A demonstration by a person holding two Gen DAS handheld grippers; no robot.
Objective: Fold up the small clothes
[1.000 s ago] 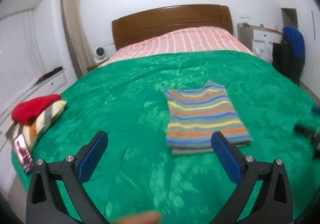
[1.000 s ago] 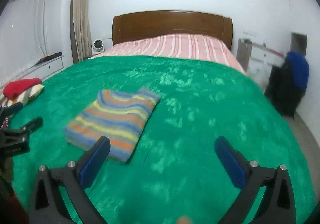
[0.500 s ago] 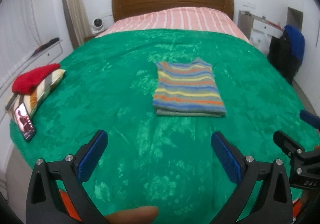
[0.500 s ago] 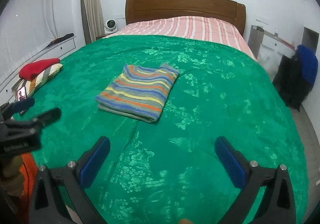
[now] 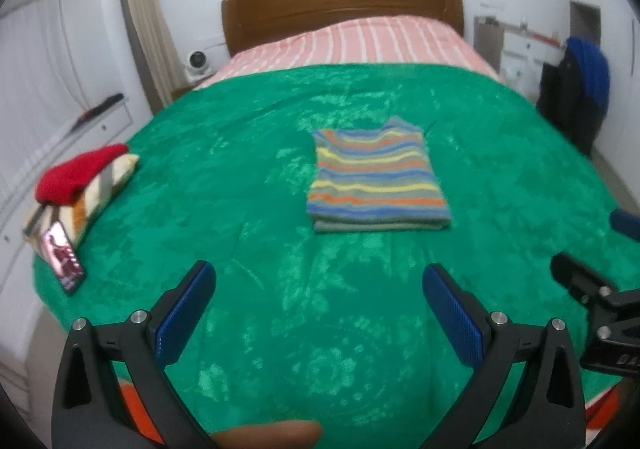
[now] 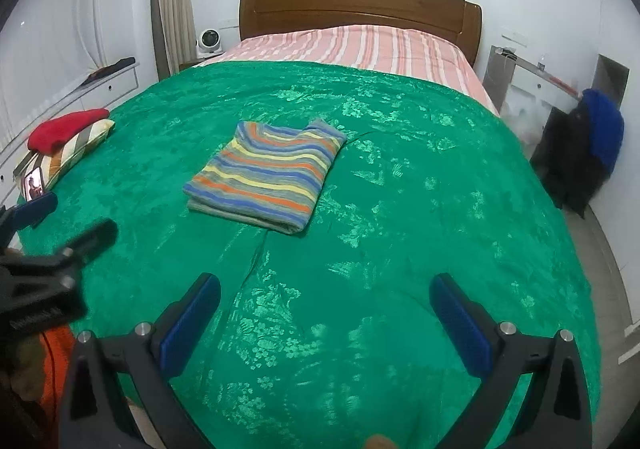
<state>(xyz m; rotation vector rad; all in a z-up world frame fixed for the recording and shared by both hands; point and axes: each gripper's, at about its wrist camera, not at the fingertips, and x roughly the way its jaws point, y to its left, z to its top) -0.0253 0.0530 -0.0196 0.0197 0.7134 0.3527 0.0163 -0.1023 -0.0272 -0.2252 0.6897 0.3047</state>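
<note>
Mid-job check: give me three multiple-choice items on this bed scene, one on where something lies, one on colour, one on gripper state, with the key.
1. Where does the striped shirt lie?
A. On the pink striped sheet by the headboard
B. Folded on the green blanket, mid-bed
C. In the left gripper

2. What colour is the garment on the striped pillow at the bed's left edge?
A. Red
B. Yellow
C. White

3. How do the left gripper and the right gripper stand?
A. Both shut on cloth
B. Left shut, right open
C. Both open and empty

Key: 1 B, the shirt sits as a neat rectangle on the blanket. 2 A, the red garment tops the pillow. 3 C, each pair of blue pads stands wide apart with only blanket between.
</note>
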